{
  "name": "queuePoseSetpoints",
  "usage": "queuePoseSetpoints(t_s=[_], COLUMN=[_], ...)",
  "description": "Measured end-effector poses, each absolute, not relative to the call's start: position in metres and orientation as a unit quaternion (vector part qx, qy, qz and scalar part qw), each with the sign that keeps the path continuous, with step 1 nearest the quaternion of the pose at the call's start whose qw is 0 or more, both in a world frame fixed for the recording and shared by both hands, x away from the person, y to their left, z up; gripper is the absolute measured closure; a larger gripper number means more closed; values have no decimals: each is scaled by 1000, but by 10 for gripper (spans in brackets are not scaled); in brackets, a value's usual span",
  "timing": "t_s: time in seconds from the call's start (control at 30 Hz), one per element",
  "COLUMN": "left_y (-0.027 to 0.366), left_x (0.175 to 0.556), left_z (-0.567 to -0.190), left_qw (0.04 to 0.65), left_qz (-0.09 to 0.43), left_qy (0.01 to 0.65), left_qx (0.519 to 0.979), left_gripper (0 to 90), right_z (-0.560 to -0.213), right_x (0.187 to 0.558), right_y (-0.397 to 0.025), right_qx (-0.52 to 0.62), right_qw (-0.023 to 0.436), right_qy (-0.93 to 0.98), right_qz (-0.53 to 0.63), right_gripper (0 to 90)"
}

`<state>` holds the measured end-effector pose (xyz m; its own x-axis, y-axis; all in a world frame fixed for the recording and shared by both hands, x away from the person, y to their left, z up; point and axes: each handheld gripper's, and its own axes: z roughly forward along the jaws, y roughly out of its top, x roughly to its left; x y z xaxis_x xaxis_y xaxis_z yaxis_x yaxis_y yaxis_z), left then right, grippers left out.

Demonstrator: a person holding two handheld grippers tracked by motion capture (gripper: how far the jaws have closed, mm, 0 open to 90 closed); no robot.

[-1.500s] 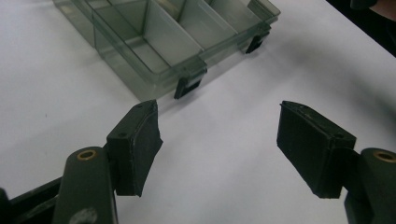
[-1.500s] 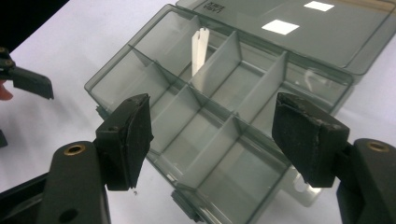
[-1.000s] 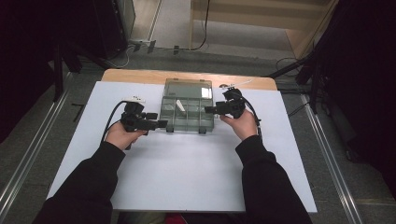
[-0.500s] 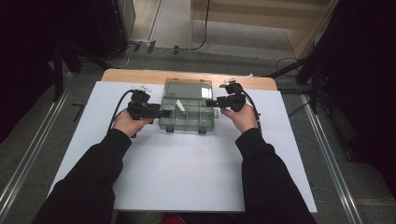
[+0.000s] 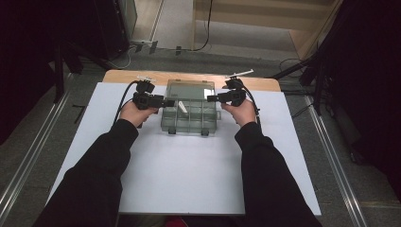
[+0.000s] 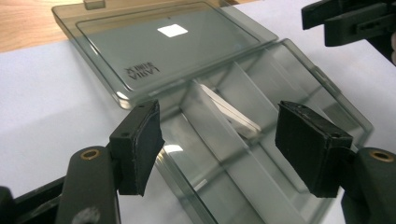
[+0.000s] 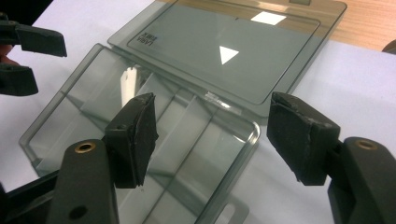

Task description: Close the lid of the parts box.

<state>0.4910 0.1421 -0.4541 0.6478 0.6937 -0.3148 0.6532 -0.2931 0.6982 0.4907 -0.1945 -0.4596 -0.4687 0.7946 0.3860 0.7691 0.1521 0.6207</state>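
A clear grey compartment box [image 5: 191, 118] lies open on the white mat, its lid [image 5: 189, 88] folded flat behind it. A small white piece [image 5: 182, 108] rests in a left compartment. My left gripper [image 5: 168, 102] stands open at the box's left rim, nothing between its pads. My right gripper [image 5: 211, 98] stands open at the right rim, also empty. In the left gripper view the open jaws straddle the box [image 6: 261, 154], with the white piece [image 6: 233, 114] and lid [image 6: 163, 51] beyond. In the right gripper view the box [image 7: 187, 140], white piece [image 7: 127, 84] and lid [image 7: 224, 51] lie beyond open jaws.
The white mat [image 5: 189, 175] covers a wooden table [image 5: 127, 75], whose edge shows behind the lid. Metal rails [image 5: 28, 156] run along both sides on the floor. Cables [image 5: 124, 97] trail from both grippers.
Both hands have moved away from the person along the box's sides, toward the hinge end. The box itself has stayed put.
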Motion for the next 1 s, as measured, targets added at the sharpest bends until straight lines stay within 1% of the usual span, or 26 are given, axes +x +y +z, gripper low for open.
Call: queuePoseSetpoints(t_s=[0.23,0.4,0.5,0.6,0.73,1.0], left_y=[139,134,131,133,129,123], left_x=[511,521,527,533,537,542], left_z=[-459,-455,-456,-459,-468,-479], left_qw=[404,406,391,394,381,380], left_qz=[39,48,61,63,76,96], left_qy=[433,445,450,466,473,489], left_qx=[805,797,801,789,791,779], left_gripper=[308,309,308,309,309,307], right_z=[-462,-466,-468,-471,-476,-488], right_x=[503,510,514,516,520,524], right_y=[-194,-193,-190,-187,-184,-178], right_qx=[522,529,535,536,546,563], right_qw=[25,32,31,40,41,44], right_qy=[757,758,757,758,752,745], right_qz=[393,380,373,370,367,355], right_gripper=[342,341,341,339,335,332])
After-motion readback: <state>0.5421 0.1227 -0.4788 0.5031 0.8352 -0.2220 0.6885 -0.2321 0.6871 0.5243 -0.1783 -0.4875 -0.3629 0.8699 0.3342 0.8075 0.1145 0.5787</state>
